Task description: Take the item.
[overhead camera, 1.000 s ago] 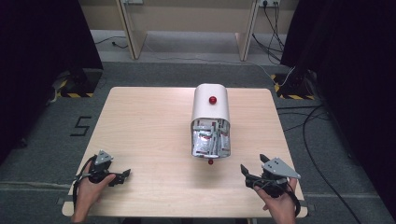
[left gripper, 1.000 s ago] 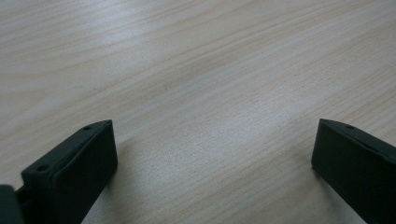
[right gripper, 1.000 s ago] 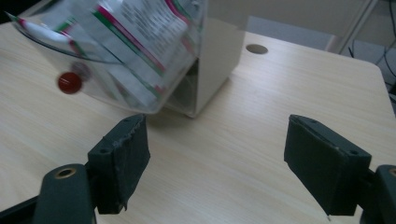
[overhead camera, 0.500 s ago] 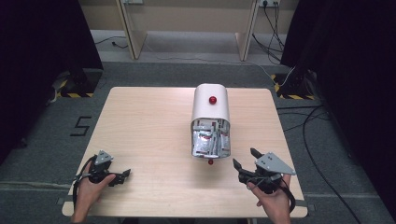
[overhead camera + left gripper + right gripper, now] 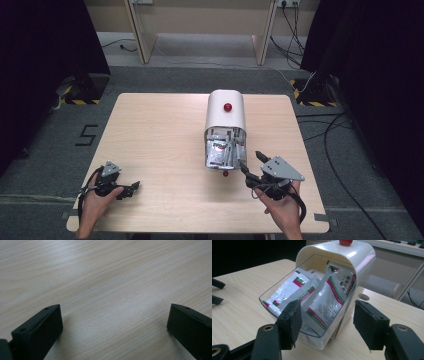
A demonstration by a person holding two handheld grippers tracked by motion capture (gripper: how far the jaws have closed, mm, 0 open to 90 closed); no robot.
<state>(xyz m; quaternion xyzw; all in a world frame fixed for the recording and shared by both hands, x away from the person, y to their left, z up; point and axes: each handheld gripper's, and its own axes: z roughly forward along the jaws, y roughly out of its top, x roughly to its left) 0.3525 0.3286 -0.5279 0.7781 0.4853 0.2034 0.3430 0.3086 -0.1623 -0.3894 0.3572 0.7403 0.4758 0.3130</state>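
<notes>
1. While the left gripper (image 5: 131, 188) is lying idle on the near left of the table (image 5: 150, 130), the right gripper (image 5: 251, 167) is closing in on the white dispenser (image 5: 226, 115): a second ago it was sitting by the near right corner, half a second ago it was partway over, and now its tips are arriving just beside the dispenser's open front
2. The dispenser is standing at the middle of the table with a red knob (image 5: 228, 106) on top, and its clear tilt-out drawer (image 5: 287, 312) is hanging open toward the person, packed with upright sachets (image 5: 324, 305)
3. Seen from the right gripper view, the right gripper (image 5: 327, 320) is holding its jaws spread wide, one on each side of the drawer's near corner, gripping nothing and not yet touching a sachet as far as I can tell
4. Seen from the left gripper view, the left gripper (image 5: 113, 320) is keeping its jaws wide apart over bare wood, with nothing between them
5. That approach is suggesting, in my judgement, that the work is only beginning: the right hand (image 5: 282, 207) is lining up to pick a sachet out of the drawer, or possibly to take hold of the drawer front
6. For a clean pick the jaws would be needing to narrow onto a single sachet edge, since the packets are leaning against each other and two could come out together
</notes>
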